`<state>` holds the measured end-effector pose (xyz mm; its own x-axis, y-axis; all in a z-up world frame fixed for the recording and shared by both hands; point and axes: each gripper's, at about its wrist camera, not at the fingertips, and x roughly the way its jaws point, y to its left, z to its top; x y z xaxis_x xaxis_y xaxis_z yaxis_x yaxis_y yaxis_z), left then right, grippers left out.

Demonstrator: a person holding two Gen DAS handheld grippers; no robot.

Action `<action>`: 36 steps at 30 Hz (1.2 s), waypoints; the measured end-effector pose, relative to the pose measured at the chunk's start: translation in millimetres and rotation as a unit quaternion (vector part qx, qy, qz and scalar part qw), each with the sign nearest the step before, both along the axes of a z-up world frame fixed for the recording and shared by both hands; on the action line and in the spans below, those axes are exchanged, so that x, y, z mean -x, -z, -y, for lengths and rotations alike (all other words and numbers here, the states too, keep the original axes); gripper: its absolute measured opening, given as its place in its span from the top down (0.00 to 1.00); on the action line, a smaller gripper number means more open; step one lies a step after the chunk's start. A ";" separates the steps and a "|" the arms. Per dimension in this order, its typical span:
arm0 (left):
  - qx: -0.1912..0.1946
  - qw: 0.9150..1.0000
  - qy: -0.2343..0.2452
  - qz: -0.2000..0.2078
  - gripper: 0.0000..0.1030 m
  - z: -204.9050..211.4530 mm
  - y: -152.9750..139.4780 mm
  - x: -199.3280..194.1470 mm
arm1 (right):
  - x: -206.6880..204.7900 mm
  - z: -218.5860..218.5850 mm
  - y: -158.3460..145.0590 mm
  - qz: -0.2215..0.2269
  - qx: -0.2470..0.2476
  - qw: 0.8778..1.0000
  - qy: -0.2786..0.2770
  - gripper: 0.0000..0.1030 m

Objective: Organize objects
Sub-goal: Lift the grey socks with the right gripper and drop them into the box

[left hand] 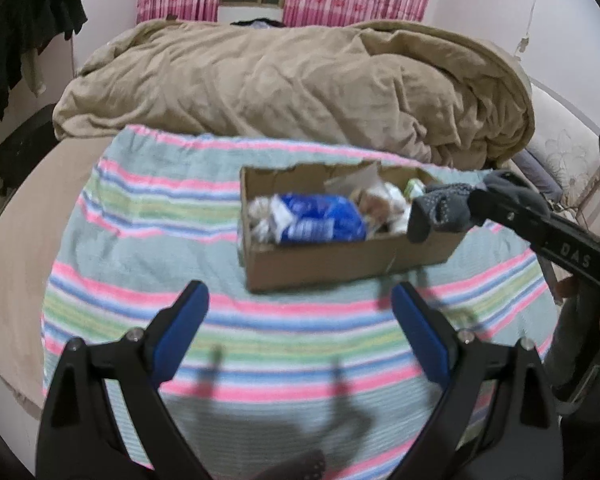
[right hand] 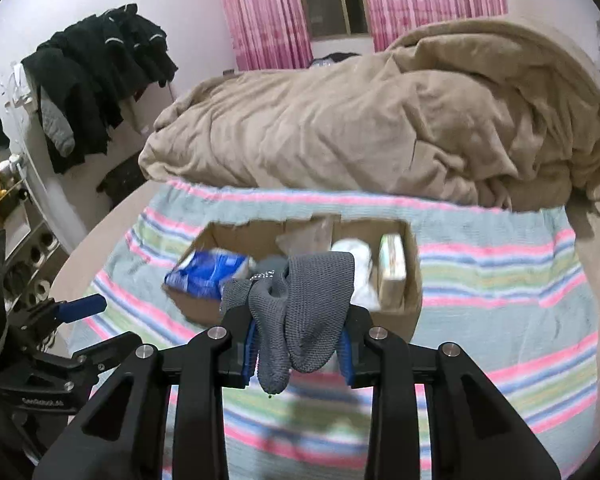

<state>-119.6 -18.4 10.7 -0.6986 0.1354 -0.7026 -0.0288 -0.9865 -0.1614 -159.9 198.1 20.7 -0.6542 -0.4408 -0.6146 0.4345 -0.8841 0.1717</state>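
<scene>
Right gripper (right hand: 296,344): your fingers are closed on the grey sock (right hand: 300,308), over the cardboard box (left hand: 340,264) at 12 o'clock.
Sock: soft, light, limp; grip mid-fold.
Left gripper (left hand: 300,320): wide open, empty.

One cardboard box (right hand: 414,280) sits ahead of the right claw (right hand: 298,344), on one striped towel (right hand: 500,280). Inside the box can be counted one blue packet (right hand: 204,272), one pale carton (right hand: 392,272) standing at the right end, one clear plastic bag (right hand: 308,236) at the back and one white bundle (right hand: 356,256); any further contents are too blurred to count. One grey sock (right hand: 304,312) hangs between the right claw's fingers. A second dotted sock (left hand: 300,466) shows just beneath the left claw (left hand: 300,300). Two claws, two pink curtains (right hand: 260,12), one tan duvet (right hand: 340,128) beyond.
</scene>
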 end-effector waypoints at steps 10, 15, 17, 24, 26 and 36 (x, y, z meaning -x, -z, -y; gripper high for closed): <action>0.016 1.000 -0.003 -0.018 0.09 3.3 -7.3 49.9 | 47.8 4.4 11.9 0.003 0.001 1.000 0.026 0.67; 0.021 1.000 -0.009 -0.002 0.09 3.9 12.3 81.2 | 76.0 6.4 25.7 0.010 0.005 0.999 0.040 0.66; 0.022 1.000 -0.011 0.006 0.09 2.6 22.1 90.5 | 87.7 7.7 34.4 0.017 0.002 0.999 0.045 0.66; 0.014 0.999 -0.012 0.029 0.09 3.5 51.6 111.6 | 102.9 11.3 66.2 0.045 -0.010 0.997 0.055 0.59; 0.015 0.999 -0.013 0.030 0.08 3.6 53.8 113.0 | 100.9 10.3 69.4 0.043 -0.010 0.997 0.056 0.55; 0.018 1.000 -0.018 0.006 0.09 6.2 26.1 88.3 | 81.5 8.4 49.3 0.035 -0.004 0.998 0.052 0.33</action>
